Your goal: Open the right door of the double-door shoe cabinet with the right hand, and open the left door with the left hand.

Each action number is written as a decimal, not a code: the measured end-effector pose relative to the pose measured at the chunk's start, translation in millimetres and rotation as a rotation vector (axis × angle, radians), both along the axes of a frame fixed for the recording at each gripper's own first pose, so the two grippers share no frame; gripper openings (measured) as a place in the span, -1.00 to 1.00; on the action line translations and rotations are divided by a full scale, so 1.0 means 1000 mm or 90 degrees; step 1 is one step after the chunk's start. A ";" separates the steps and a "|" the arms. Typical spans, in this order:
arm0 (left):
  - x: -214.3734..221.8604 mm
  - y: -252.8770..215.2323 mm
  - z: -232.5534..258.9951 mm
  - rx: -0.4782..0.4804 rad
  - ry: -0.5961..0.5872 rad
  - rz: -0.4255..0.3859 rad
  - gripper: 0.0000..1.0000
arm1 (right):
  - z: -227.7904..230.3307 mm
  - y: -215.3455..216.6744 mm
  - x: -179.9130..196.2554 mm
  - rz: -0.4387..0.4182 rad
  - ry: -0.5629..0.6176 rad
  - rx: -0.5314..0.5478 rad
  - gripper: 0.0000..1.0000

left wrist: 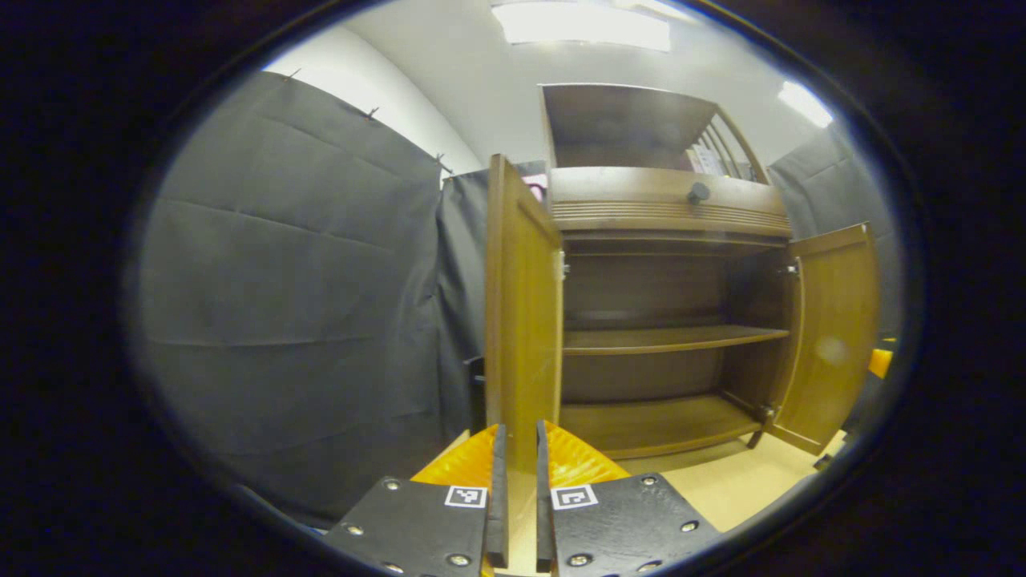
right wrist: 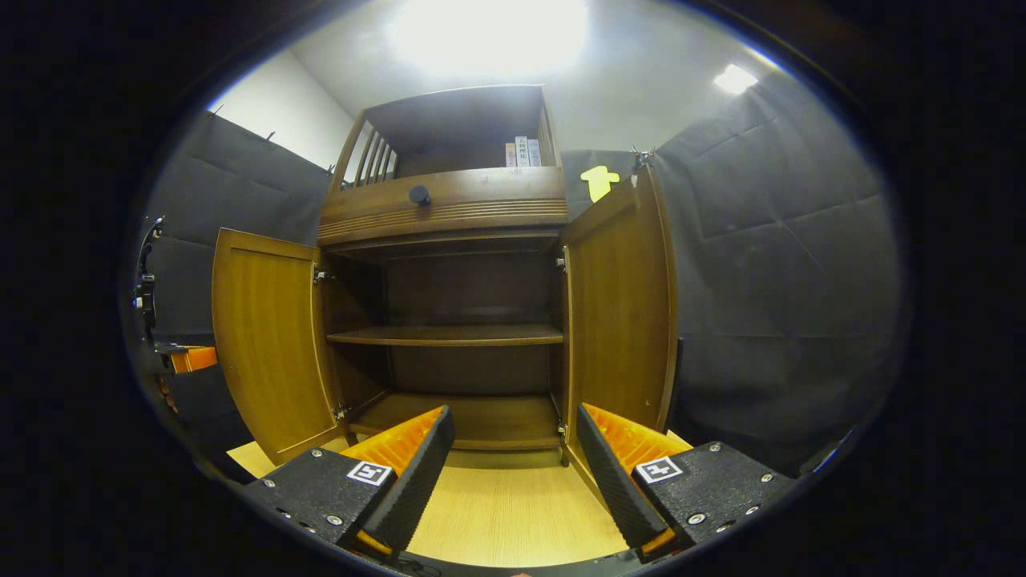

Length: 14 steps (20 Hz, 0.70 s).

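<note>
left gripper [left wrist: 517,481]: my fingers stand nearly together, a narrow slot between them. the free edge of the left door runs down into that slot. whether both pads press on the wood i cannot tell.
left door [left wrist: 521,320]: seen edge-on in the left gripper view, swung out toward me, hinged at the cabinet's left side. in the right gripper view [right wrist: 264,344] it stands wide open at the left.
right gripper [right wrist: 513,465]: my fingers spread wide, nothing between them. bare floor [right wrist: 505,505] shows through the gap.
right door [right wrist: 617,312]: open, swung out, just beyond my right finger [right wrist: 613,469]. its lower edge is close to that finger; touching or not, i cannot tell. in the left gripper view [left wrist: 830,336] it hangs open at the far right.
shoe cabinet [right wrist: 449,208]: straight ahead of the right gripper, both doors open, interior exposed.
middle shelf [right wrist: 449,335]: bare, level, across the inside.
bottom shelf [left wrist: 649,421]: bare wood.
round knob [right wrist: 419,195]: dark, on the panel above the doors.
upper open shelf [right wrist: 465,132]: on top of the cabinet, slatted sides, a few books [right wrist: 523,152] upright at its right end.
black cloth wall [left wrist: 296,304]: well to the left of the left door, behind and beside the cabinet.
far left in right gripper view: my left gripper [right wrist: 172,357] shows small beside the left door.
</note>
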<state>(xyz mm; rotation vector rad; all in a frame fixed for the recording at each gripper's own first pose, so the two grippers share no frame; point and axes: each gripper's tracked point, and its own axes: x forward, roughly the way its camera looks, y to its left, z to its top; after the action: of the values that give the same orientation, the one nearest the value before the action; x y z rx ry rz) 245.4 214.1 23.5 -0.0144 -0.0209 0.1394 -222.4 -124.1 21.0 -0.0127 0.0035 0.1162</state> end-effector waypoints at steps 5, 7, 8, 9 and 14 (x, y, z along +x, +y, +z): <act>-0.028 -0.058 0.010 -0.005 -0.007 -0.051 -0.61 | 0.007 -0.018 -0.022 -0.015 -0.008 0.021 0.89; -0.039 -0.075 0.010 -0.005 -0.010 -0.058 -0.61 | 0.009 -0.020 -0.032 -0.016 -0.010 0.024 0.88; -0.044 -0.084 0.011 -0.006 -0.011 -0.063 -0.61 | 0.009 -0.021 -0.036 -0.015 -0.009 0.026 0.88; -0.050 -0.092 0.013 -0.007 -0.013 -0.068 -0.61 | 0.011 -0.021 -0.041 -0.014 -0.011 0.028 0.86; -0.072 -0.118 0.010 0.001 -0.007 -0.076 -0.72 | 0.010 -0.022 -0.060 -0.012 -0.011 0.037 0.87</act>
<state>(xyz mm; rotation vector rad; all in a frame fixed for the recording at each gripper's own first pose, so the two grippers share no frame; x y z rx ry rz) 173.0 96.5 33.9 -0.0148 -0.0305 0.0200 -282.5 -146.0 30.6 0.0444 -0.0167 0.0977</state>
